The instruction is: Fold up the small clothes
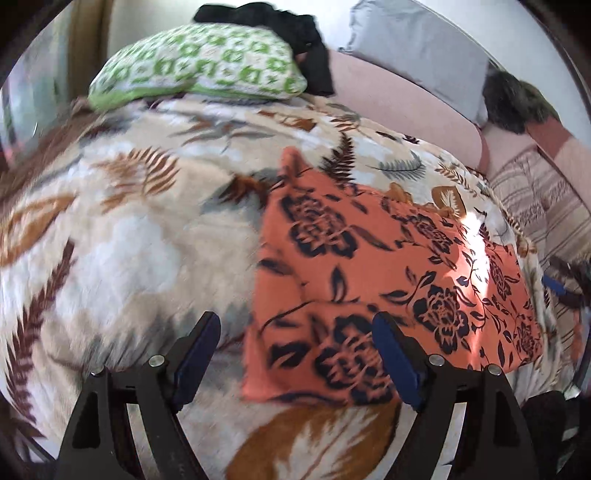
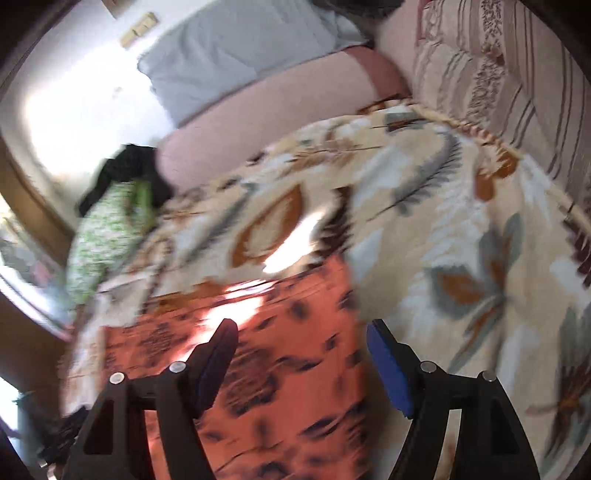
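Orange flowered cloth (image 1: pixel 388 258) flat on the bed, both grippers above it with nothing in them.

The cloth, orange with dark flower print, lies spread on a leaf-patterned blanket (image 1: pixel 129 221) covering the bed; a sun patch falls across its far right part. Left gripper (image 1: pixel 295 328) hovers over the cloth's near edge, fingers (image 1: pixel 395 354) spread wide, released, nothing between them. Right gripper (image 2: pixel 301 336) hangs over the cloth (image 2: pixel 295 369) too, fingers (image 2: pixel 388 369) apart and empty; that view is motion-blurred. Beyond the blanket: a green-and-white patterned pillow (image 1: pixel 199 66) with a black garment (image 1: pixel 295 33) just behind it, a grey pillow (image 1: pixel 417 48) against the wall, and a striped cushion (image 1: pixel 543 206) on the right.
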Motion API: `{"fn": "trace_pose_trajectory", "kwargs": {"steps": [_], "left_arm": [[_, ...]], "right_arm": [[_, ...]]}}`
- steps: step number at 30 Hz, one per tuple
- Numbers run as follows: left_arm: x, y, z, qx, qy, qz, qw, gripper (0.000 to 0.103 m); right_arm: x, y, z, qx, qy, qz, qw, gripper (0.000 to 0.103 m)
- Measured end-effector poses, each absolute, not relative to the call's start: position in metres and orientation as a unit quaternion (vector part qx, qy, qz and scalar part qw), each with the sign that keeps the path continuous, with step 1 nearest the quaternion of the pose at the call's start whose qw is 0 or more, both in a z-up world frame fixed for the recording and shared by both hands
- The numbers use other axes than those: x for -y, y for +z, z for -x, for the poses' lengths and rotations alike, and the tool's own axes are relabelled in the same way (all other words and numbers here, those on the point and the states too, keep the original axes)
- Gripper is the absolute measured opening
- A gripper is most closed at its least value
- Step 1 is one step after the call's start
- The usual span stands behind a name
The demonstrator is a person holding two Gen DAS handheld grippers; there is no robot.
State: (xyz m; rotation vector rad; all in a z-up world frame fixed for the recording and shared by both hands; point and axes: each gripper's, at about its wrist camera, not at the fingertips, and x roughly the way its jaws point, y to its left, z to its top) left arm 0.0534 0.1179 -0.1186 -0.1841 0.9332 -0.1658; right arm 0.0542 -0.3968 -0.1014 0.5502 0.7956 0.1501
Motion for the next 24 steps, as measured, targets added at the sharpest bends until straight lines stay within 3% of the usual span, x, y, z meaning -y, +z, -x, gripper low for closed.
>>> {"fn": "trace_pose_trajectory", "kwargs": {"steps": [3,4,5,6,7,14,15,16,17,19,22,24], "left_arm": [[-0.131,-0.138,-0.052,-0.479,-0.090,0.112,0.866,0.078],[-0.135,-0.150,-0.056,-0.501,-0.098,0.128,0.850,0.053],[-0.138,-0.156,-0.057,-0.511,-0.081,0.128,0.846,0.034],[-0.142,-0.154,-0.056,-0.506,-0.085,0.134,0.848,0.030],[-0.143,-0.150,-0.056,-0.508,-0.103,0.146,0.843,0.012],[-0.136,-0.123,-0.056,-0.498,-0.109,0.090,0.856,0.016],[-0.139,-0.113,-0.059,-0.483,-0.117,0.091,0.863,0.029],[-0.140,-0.103,-0.064,-0.467,-0.127,0.088,0.870,0.056],[-0.138,-0.094,-0.071,-0.451,-0.131,0.080,0.879,0.076],[-0.132,-0.083,-0.098,-0.428,-0.147,0.067,0.889,0.076],[-0.124,-0.095,-0.163,-0.457,-0.171,0.097,0.868,0.075],[-0.118,-0.110,-0.200,-0.480,-0.173,0.104,0.853,0.053]], "right_arm": [[0.357,-0.108,-0.032,-0.399,0.165,-0.286,0.856,0.077],[0.347,-0.118,-0.030,-0.411,0.181,-0.292,0.844,0.077],[0.337,-0.132,-0.030,-0.429,0.185,-0.291,0.835,0.077],[0.330,-0.147,-0.033,-0.451,0.177,-0.286,0.827,0.077],[0.327,-0.166,-0.038,-0.479,0.160,-0.281,0.816,0.077],[0.338,-0.186,-0.044,-0.474,0.153,-0.328,0.803,0.077],[0.338,-0.185,-0.043,-0.475,0.154,-0.324,0.803,0.077],[0.337,-0.186,-0.042,-0.475,0.155,-0.322,0.804,0.077],[0.337,-0.186,-0.042,-0.475,0.155,-0.322,0.805,0.078],[0.338,-0.182,-0.042,-0.473,0.156,-0.323,0.805,0.078],[0.343,-0.176,-0.032,-0.469,0.161,-0.327,0.805,0.079],[0.344,-0.177,-0.032,-0.465,0.166,-0.328,0.805,0.079]]}}
